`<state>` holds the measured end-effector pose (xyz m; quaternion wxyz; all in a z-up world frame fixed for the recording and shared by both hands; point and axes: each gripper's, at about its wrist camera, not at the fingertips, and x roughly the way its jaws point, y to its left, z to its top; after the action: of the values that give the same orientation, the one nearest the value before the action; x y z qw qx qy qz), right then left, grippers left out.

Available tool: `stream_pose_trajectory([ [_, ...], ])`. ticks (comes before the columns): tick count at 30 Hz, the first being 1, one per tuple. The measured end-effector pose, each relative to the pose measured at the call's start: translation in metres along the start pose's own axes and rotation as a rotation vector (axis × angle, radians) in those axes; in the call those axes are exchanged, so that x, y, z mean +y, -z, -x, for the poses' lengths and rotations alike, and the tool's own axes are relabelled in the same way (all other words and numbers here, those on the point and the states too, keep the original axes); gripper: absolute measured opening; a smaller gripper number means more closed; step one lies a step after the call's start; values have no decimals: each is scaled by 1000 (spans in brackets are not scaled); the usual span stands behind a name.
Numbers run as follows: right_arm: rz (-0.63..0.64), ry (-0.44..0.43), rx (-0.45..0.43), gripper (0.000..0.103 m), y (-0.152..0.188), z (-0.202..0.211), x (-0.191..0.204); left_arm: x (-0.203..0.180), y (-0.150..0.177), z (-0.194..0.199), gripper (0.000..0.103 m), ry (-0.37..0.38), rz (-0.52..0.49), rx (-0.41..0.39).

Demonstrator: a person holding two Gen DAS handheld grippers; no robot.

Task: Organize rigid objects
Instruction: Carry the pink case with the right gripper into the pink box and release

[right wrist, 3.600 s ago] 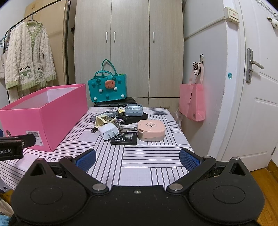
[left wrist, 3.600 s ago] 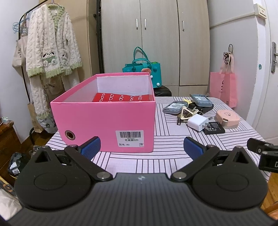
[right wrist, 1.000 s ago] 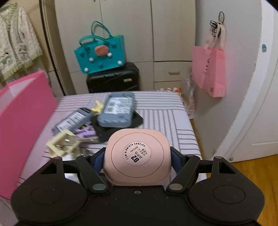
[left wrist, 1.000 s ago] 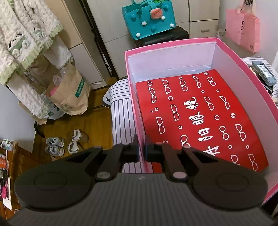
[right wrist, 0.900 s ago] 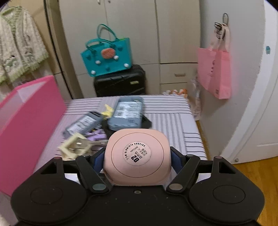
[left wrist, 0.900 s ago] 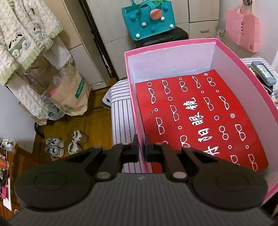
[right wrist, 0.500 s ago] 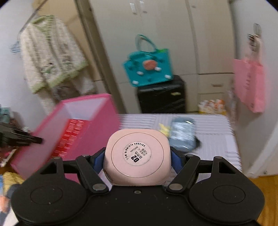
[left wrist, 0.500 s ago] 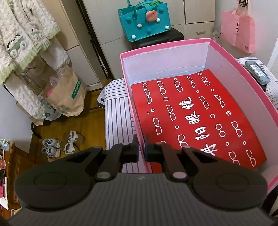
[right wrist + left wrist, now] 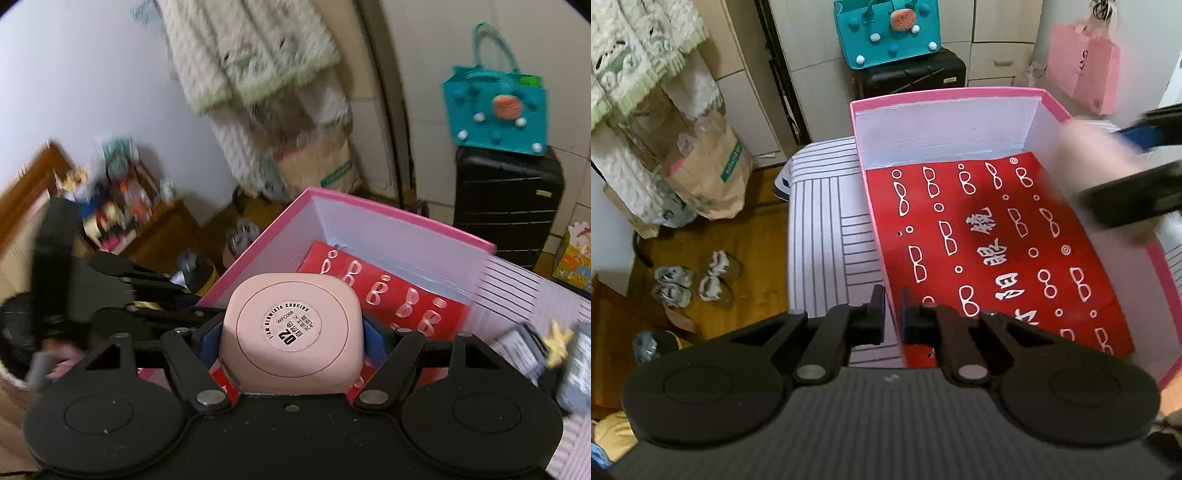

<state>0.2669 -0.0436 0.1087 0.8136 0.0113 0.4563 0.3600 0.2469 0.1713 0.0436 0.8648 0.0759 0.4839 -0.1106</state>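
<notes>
- Firstly, left gripper (image 9: 893,317) was clamped tight on the near-left wall of the pink box (image 9: 945,96), one finger inside, one outside.
- Right gripper (image 9: 290,334) gripped a pink rounded case (image 9: 291,328) between its blue pads, jaws wide, poised above the box's open top.
- Box sat on the striped tablecloth (image 9: 820,206); a red printed sheet (image 9: 990,243) lined its floor.
- Beyond: teal bag (image 9: 886,33), black suitcase (image 9: 508,210).
</notes>
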Motion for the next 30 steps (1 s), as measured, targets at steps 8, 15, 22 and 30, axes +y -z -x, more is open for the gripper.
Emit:
stream_pose_trajectory([
  [8, 57, 101, 173, 78, -37, -98, 7, 11, 4, -4, 8, 36, 53, -14],
  [15, 65, 139, 227, 78, -44, -140, -6, 9, 7, -5, 9, 50, 61, -14],
  [22, 107, 162, 260, 79, -40, -157, -7, 7, 8, -4, 9, 63, 95, -9],
  [30, 59, 99, 131, 85, -49, -105, -8, 7, 6, -4, 9, 60, 107, 4],
])
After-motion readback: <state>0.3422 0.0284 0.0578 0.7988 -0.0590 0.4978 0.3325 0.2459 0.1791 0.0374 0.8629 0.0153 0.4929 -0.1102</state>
